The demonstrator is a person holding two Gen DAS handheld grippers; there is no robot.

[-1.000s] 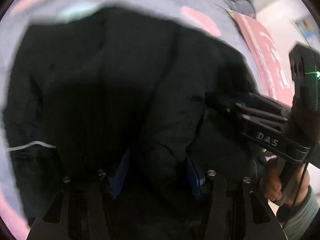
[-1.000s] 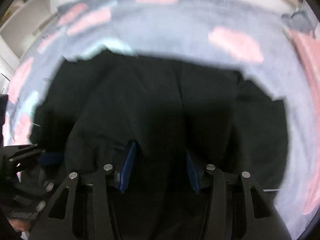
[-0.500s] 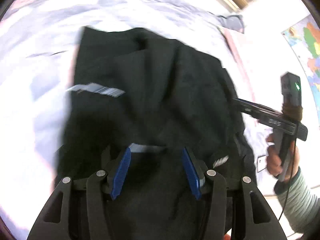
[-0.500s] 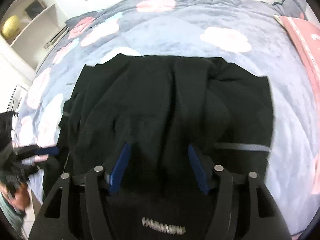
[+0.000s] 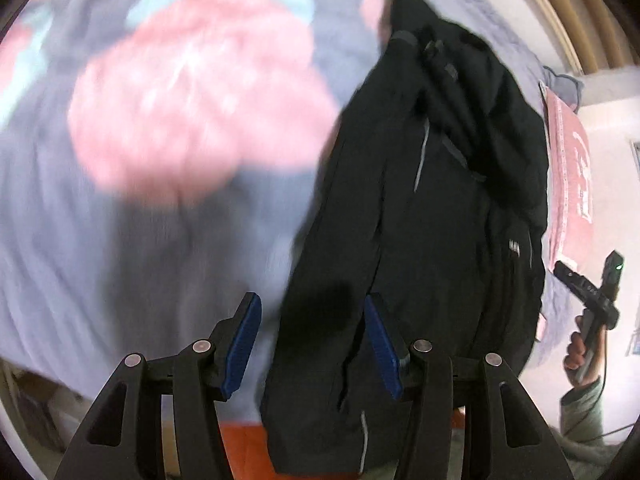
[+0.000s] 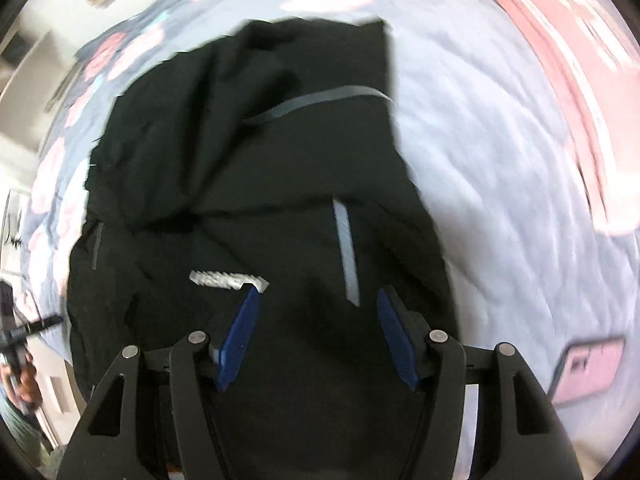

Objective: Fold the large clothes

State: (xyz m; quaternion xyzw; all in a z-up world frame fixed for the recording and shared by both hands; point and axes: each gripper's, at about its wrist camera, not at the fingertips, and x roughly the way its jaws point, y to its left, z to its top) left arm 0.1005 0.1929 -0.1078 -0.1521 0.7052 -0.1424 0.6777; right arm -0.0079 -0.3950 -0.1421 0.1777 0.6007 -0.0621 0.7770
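Observation:
A large black jacket (image 5: 432, 216) with grey reflective strips lies folded lengthwise on the bed; it also shows in the right wrist view (image 6: 280, 184). My left gripper (image 5: 310, 344) is open and empty, over the jacket's left edge near the bed's front edge. My right gripper (image 6: 318, 338) is open and empty above the jacket's near part. The right gripper also shows far right in the left wrist view (image 5: 592, 296), held in a hand, off the jacket.
The bed has a grey-blue cover (image 5: 120, 220) with pink cloud shapes. A pink pillow or blanket (image 5: 568, 168) lies along the far side. A pink phone (image 6: 588, 368) lies on the cover at my right.
Both grippers have let go of the jacket and pulled back. The left view has swung left toward the bare cover. The jacket now lies narrower, folded over itself.

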